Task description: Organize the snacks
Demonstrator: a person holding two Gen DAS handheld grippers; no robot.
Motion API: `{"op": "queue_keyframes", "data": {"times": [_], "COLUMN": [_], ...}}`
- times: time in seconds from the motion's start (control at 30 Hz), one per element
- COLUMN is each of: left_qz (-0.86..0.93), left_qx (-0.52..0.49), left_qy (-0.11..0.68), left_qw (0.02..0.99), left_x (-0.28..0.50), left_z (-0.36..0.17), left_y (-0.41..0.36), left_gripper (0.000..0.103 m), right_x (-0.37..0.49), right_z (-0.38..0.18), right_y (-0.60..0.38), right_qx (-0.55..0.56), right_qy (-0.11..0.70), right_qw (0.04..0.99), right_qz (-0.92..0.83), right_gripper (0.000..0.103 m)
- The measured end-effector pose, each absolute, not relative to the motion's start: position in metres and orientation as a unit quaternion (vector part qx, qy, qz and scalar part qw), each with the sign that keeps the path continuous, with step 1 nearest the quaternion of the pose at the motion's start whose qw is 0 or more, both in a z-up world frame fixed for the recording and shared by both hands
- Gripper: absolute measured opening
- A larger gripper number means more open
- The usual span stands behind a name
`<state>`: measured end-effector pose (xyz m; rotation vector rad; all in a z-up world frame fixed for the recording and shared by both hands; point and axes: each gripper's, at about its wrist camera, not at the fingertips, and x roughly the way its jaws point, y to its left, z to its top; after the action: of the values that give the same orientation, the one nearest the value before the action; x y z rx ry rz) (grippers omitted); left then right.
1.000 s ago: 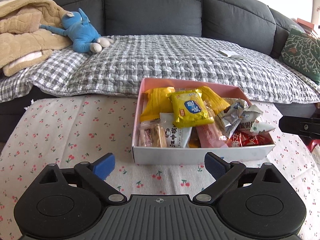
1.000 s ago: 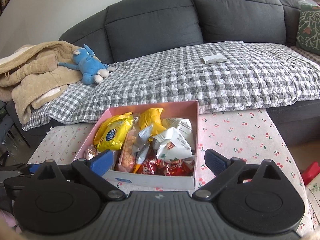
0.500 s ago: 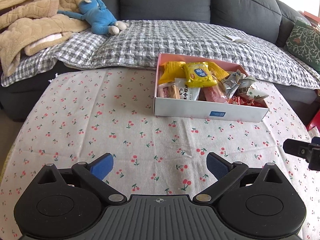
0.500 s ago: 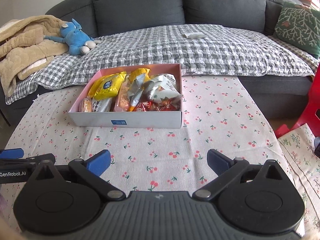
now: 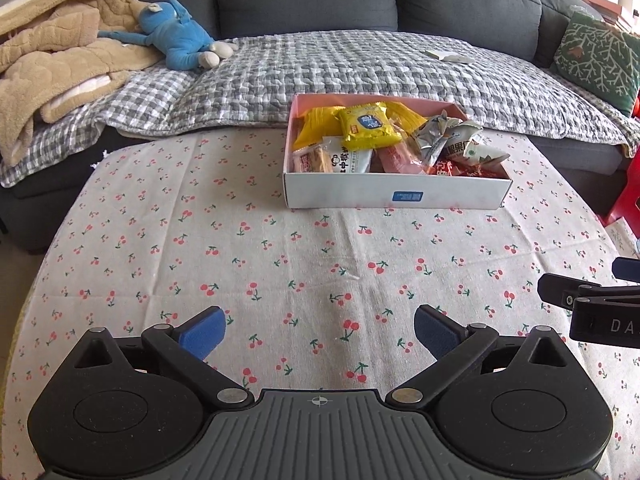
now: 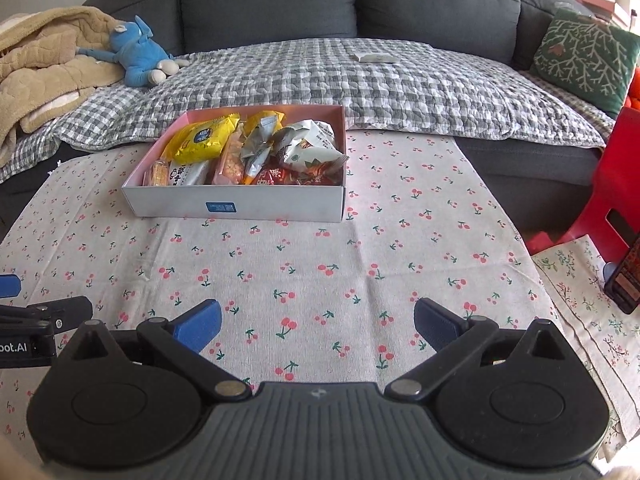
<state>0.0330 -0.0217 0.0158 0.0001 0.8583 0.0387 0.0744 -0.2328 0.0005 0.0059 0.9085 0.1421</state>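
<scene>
A white box with a pink inside (image 5: 360, 194) (image 6: 280, 204) sits at the far side of the table, filled with several snack packets. A yellow packet (image 5: 369, 126) (image 6: 202, 139) lies on top, with silver and white packets (image 5: 460, 146) (image 6: 308, 148) at the right end. My left gripper (image 5: 318, 330) hangs open over the near part of the cherry-print cloth, well short of the box, with nothing between its fingers. Equally far back, my right gripper (image 6: 318, 326) is open and holds nothing. Each gripper shows at the edge of the other's view.
The table wears a cherry-print cloth (image 5: 280, 264). Behind it stands a dark grey sofa with a checked cover (image 5: 360, 64), a blue plush toy (image 5: 176, 40), a beige blanket (image 5: 52, 60) and a green cushion (image 6: 584, 52). A red stool (image 6: 616, 200) stands at the right.
Both grippers have drawn back from the box toward the near edge of the table. The box now looks smaller and farther away. Both stayed open.
</scene>
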Motion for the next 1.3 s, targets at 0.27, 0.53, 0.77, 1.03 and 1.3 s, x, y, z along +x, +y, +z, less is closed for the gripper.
{"op": "queue_keyframes", "data": {"times": [0.27,0.53,0.77,1.03,1.3], "left_qz": [0.022,0.014,0.017,0.023,0.024], "left_qx": [-0.006,-0.006,-0.003,0.001,-0.006], "left_qy": [0.424,0.429,0.426,0.429,0.436], "left_qw": [0.905,0.903,0.904,0.903,0.899], "left_x": [0.034,0.034,0.033,0.033,0.034], "left_z": [0.011,0.009,0.009,0.007,0.003], "left_y": [-0.02,-0.023,-0.022,-0.023,-0.021], "left_gripper": [0.102,0.102,0.102,0.102,0.102], "right_x": [0.074,0.073,0.073,0.073,0.073], "right_z": [-0.001,0.0,0.0,-0.001,-0.001], "right_y": [-0.232,-0.232,-0.231,-0.23,-0.229], "right_qx": [-0.001,-0.004,-0.005,-0.011,-0.014], "right_qy": [0.44,0.439,0.439,0.439,0.439], "right_qw": [0.895,0.895,0.896,0.896,0.895], "right_qz": [0.073,0.073,0.072,0.072,0.073], "right_gripper": [0.103,0.103,0.103,0.103,0.103]}}
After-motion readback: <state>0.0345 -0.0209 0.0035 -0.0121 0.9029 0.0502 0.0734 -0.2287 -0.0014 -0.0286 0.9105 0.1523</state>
